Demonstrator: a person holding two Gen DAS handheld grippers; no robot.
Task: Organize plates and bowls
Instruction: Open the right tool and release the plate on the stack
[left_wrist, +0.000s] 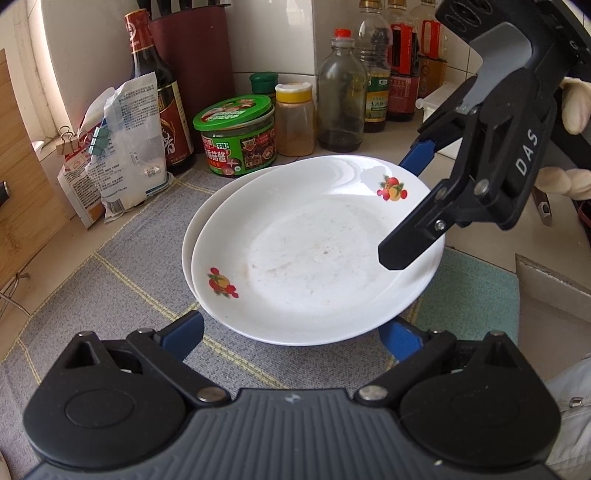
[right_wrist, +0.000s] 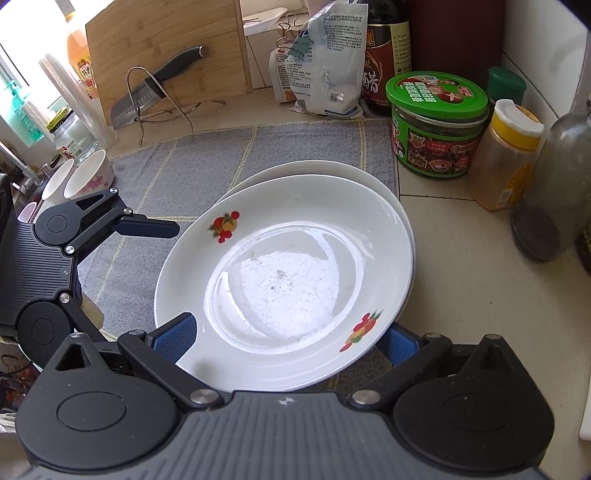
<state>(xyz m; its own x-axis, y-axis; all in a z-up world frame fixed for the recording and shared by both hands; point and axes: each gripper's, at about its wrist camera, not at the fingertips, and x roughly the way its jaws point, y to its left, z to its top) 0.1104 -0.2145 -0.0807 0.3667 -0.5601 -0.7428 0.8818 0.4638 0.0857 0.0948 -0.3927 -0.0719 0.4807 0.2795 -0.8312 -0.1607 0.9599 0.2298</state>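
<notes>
Two white plates with fruit prints lie stacked on the grey mat (left_wrist: 122, 266). The top plate (left_wrist: 314, 254) (right_wrist: 284, 280) sits shifted toward the right of the lower plate (left_wrist: 192, 229) (right_wrist: 317, 168). My left gripper (left_wrist: 291, 328) (right_wrist: 136, 273) is open wide, with its blue fingertips at either side of the top plate's near rim. My right gripper (left_wrist: 395, 208) (right_wrist: 288, 332) is open wide too and straddles the opposite rim, one finger over the plate and one behind it. Two small bowls (right_wrist: 88, 177) stand at the mat's far left corner.
A green-lidded jar (left_wrist: 236, 136), a spice shaker (left_wrist: 295, 122) and several bottles (left_wrist: 340, 92) line the back wall. Clipped bags (left_wrist: 122, 147) and a cutting board (right_wrist: 166, 48) with a knife on a wire rack (right_wrist: 147, 92) stand to the left. A cardboard box (left_wrist: 554, 288) is on the right.
</notes>
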